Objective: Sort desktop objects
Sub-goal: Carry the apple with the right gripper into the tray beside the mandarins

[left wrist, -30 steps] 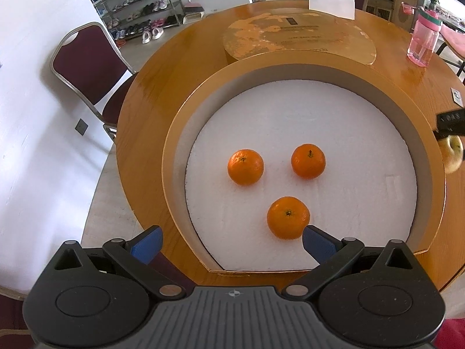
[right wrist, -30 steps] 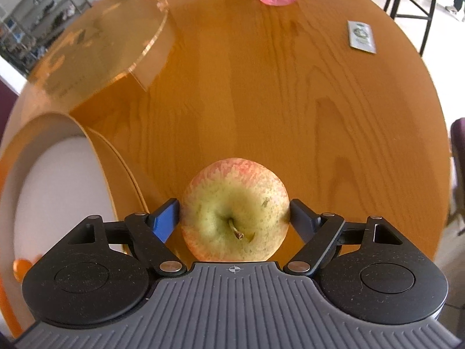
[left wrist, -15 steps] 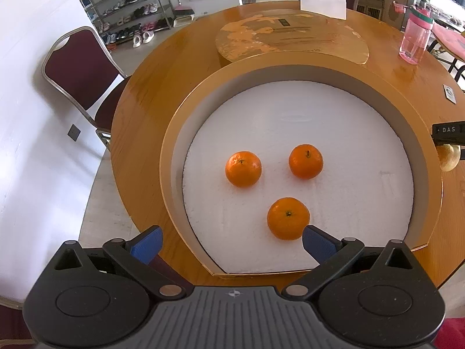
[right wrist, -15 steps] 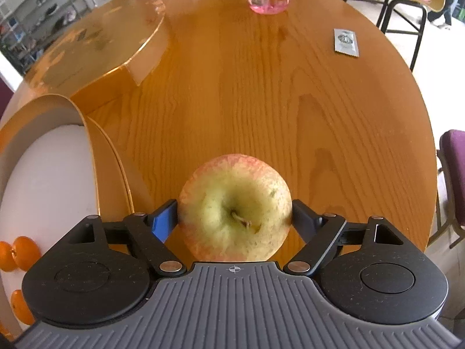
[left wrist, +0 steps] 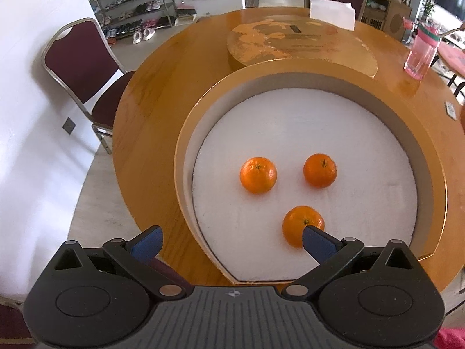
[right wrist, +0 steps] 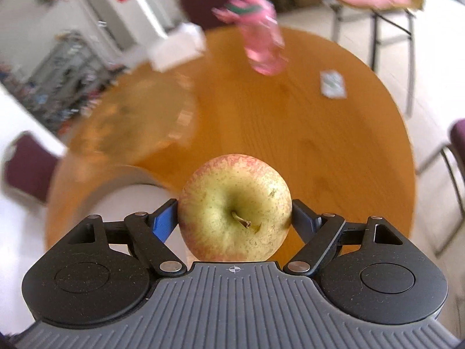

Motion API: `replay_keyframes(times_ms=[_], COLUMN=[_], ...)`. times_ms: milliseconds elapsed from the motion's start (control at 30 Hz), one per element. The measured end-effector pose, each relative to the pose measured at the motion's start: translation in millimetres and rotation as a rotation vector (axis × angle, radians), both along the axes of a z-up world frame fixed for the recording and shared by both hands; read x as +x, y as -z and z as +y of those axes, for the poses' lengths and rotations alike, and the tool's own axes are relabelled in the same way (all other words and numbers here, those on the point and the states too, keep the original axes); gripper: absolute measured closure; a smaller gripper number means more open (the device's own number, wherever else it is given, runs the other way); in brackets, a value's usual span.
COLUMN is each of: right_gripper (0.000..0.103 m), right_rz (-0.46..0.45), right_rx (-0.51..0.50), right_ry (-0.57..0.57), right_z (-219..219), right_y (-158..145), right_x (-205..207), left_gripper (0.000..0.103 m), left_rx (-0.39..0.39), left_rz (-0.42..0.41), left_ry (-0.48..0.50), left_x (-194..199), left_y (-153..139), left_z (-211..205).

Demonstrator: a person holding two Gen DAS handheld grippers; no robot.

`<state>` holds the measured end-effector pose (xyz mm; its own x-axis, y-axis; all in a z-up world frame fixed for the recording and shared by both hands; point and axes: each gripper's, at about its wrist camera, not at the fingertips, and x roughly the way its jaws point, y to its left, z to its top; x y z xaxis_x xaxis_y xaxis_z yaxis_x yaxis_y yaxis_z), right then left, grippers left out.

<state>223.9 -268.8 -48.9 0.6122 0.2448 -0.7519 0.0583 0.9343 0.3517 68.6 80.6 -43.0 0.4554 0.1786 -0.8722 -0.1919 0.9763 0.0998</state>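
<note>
A: What does the right gripper (right wrist: 234, 218) hold?

B: It holds a yellow-green apple (right wrist: 234, 208) with some red near the top. The two blue pads press on its sides, so the jaws stand quite wide but they are closed on the fruit. The stem end faces the camera. The apple is in the air above the round wooden worktop (right wrist: 305, 133).

A: And the left gripper (left wrist: 231, 240)?

B: Its jaws are wide apart and nothing is between them. It hangs over the near rim of a big round box (left wrist: 186, 133) that has a white foam floor.

A: What lies in the box?

B: Three oranges. One orange (left wrist: 258, 175) is at the left, a second orange (left wrist: 320, 170) is at the right, and they are apart from each other. The third orange (left wrist: 300, 222) is nearer to the camera, and the tip of the right finger (left wrist: 318, 242) partly covers it in the picture. I cannot tell if the finger touches it.

A: What else is on the worktop?

B: Behind the box there is a golden round lid (left wrist: 299, 45), and behind that a white tissue box (left wrist: 332, 13). A pink bottle (left wrist: 421, 51) stands at the far right, well apart from the box. The right wrist view is blurred, but a small flat packet (right wrist: 332, 84) shows near the pink bottle.
</note>
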Motion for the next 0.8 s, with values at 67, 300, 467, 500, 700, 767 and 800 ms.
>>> replay_keyframes(times_ms=[67, 300, 467, 500, 700, 767, 800], right_gripper=[0.021, 0.021, 0.021, 0.021, 0.021, 0.021, 0.021], right_rz=[-0.026, 0.099, 0.170, 0.176, 0.191, 0.193, 0.190], right_rx=[0.011, -0.059, -0.153, -0.168, -0.245, -0.250, -0.255], right_ry=[-0.066, -0.304, -0.398, -0.406, -0.471, -0.489, -0.495], right_z=[26.7, 117.5, 151.0, 154.5, 173.3, 179.4, 180.0], right_y=[-11.0, 24.7, 54.1, 56.8, 74.8, 77.9, 79.1], right_x=[-9.4, -26.6, -33.7, -33.4, -33.0, -32.0, -32.3], left_gripper=[0.001, 0.001, 0.001, 0.001, 0.001, 0.001, 0.001], left_rx=[-0.012, -0.035, -0.030, -0.030, -0.028, -0.028, -0.028], left_rz=[-0.004, -0.008, 0.004, 0.003, 0.001, 0.001, 0.002], left_ry=[0.007, -0.022, -0.071, -0.075, -0.074, -0.074, -0.073], left_x=[-0.8, -8.2, -15.6, -16.9, -21.2, -21.8, -22.1], left_y=[1.2, 5.4, 8.6, 8.9, 8.9, 9.2, 9.1], left_z=[1.5, 18.7, 34.0, 35.5, 37.7, 38.2, 38.2])
